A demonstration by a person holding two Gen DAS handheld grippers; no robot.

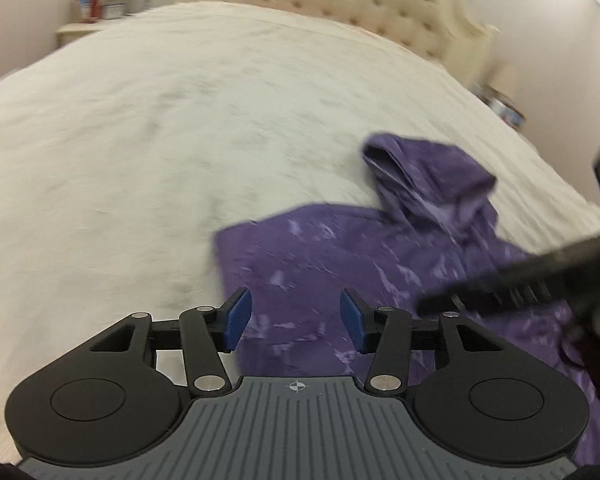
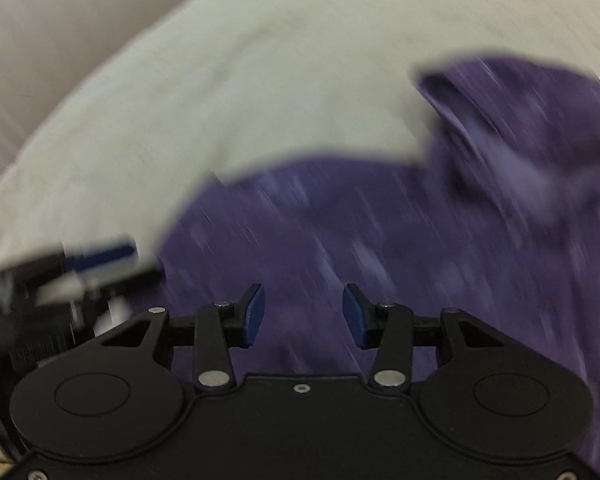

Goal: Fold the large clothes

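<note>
Purple hoodie (image 1: 332, 264) with pale mottled streaks lies on a bed (image 1: 148, 152) covered in a cream spread. Seen from the left wrist camera, its body is spread fairly flat on the near right part of the bed, and its hood (image 1: 424, 168) is crumpled and stands up a little at the far end. A tufted cream headboard (image 1: 340, 4) rises beyond the bed, with a nightstand (image 1: 80, 28) at the far left.

The left gripper (image 1: 296, 318) hovers over the hoodie's near left edge. Its jaws are spread, with blue pads (image 1: 236, 320) apart and nothing between them; cloth shows only beneath the gap. The right gripper (image 1: 540, 276) enters this view from the right as a dark blurred shape above the hoodie.

From the right wrist camera, everything is heavily blurred. The right gripper (image 2: 303, 316) sits over the middle of the hoodie (image 2: 380, 248), jaws spread and pinching nothing. The hood (image 2: 512, 120) lies at upper right. The left gripper (image 2: 76, 276) appears at the left edge as a blurred dark form with a blue pad, near the hoodie's left border, over the bed (image 2: 180, 100).
</note>
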